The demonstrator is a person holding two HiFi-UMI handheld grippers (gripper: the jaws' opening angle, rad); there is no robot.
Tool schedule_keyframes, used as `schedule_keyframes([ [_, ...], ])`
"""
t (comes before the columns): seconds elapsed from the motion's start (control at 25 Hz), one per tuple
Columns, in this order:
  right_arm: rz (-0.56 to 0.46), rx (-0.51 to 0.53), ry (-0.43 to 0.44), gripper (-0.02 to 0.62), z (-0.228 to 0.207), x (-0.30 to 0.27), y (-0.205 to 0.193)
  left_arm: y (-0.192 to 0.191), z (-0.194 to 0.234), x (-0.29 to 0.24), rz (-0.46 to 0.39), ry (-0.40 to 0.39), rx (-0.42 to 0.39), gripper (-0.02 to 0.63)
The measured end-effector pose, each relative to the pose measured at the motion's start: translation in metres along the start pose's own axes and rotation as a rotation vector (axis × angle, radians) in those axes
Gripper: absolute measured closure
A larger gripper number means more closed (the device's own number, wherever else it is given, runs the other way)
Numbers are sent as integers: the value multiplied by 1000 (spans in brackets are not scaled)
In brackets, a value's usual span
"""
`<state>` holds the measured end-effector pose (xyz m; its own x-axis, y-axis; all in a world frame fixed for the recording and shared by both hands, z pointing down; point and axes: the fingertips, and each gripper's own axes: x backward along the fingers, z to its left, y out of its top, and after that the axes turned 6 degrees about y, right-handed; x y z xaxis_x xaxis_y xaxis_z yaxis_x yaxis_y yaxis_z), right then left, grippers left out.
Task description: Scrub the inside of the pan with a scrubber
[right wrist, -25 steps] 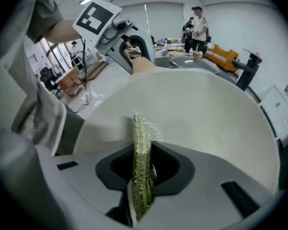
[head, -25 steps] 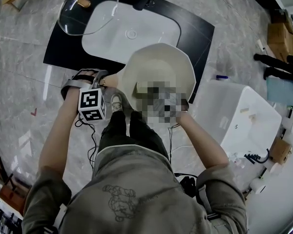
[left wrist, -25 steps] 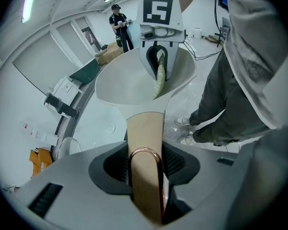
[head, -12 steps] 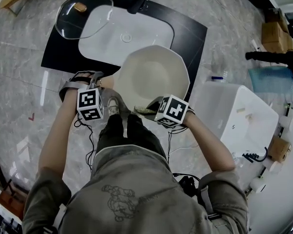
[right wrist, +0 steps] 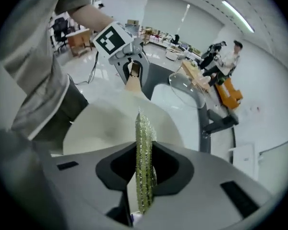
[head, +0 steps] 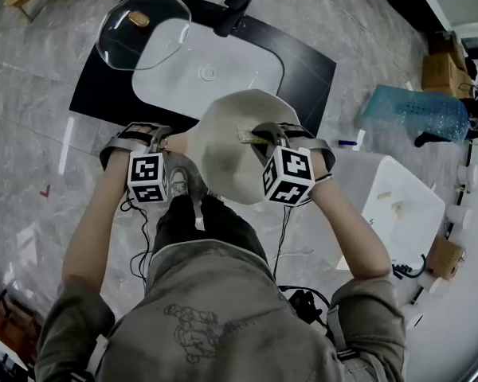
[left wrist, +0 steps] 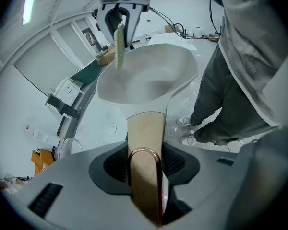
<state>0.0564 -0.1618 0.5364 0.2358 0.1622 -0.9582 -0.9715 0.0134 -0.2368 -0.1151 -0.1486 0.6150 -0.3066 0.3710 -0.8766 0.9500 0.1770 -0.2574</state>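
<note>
I hold a cream-white pan over the floor in front of the sink. My left gripper is shut on its wooden handle, which ends in a copper ring. In the left gripper view the pan's bowl tips away from me. My right gripper is shut on a thin green scrubber, which stands on edge between the pads. The scrubber hangs over the pan's inside, near its right part. Whether the scrubber touches the surface I cannot tell.
A white sink is set in a black counter, with a black tap at its far rim. A glass lid lies at the sink's left. A white box and a blue basket stand at the right. A person stands far off.
My right gripper has carried the scrubber from the pan's near rim forward to over its inside. The left gripper kept its hold on the handle; the pan shifted slightly.
</note>
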Motion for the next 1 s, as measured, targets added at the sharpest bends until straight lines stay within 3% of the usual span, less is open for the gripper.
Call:
schedule_keyframes([
  [0.08, 22, 121, -63, 515, -16, -11, 6, 0, 0, 0, -5, 0, -2, 434],
  [0.28, 117, 546, -231, 515, -33, -50, 11, 2, 1, 2, -21, 6, -8, 434],
  [0.44, 181, 679, -257, 515, -41, -75, -6, 1, 4, 2, -28, 10, -11, 435],
  [0.6, 250, 692, -199, 514, -36, -85, -34, 1, 2, 2, -35, 8, -11, 436],
  [0.72, 339, 643, -131, 514, -30, -90, -61, 0, 2, 3, -28, 17, -18, 439],
  [0.84, 395, 549, -57, 514, -20, -89, -86, 1, 2, 2, -18, 15, -29, 440],
  [1.0, 410, 330, 114, 514, 16, -85, -113, -1, 1, 3, -8, 10, -22, 440],
])
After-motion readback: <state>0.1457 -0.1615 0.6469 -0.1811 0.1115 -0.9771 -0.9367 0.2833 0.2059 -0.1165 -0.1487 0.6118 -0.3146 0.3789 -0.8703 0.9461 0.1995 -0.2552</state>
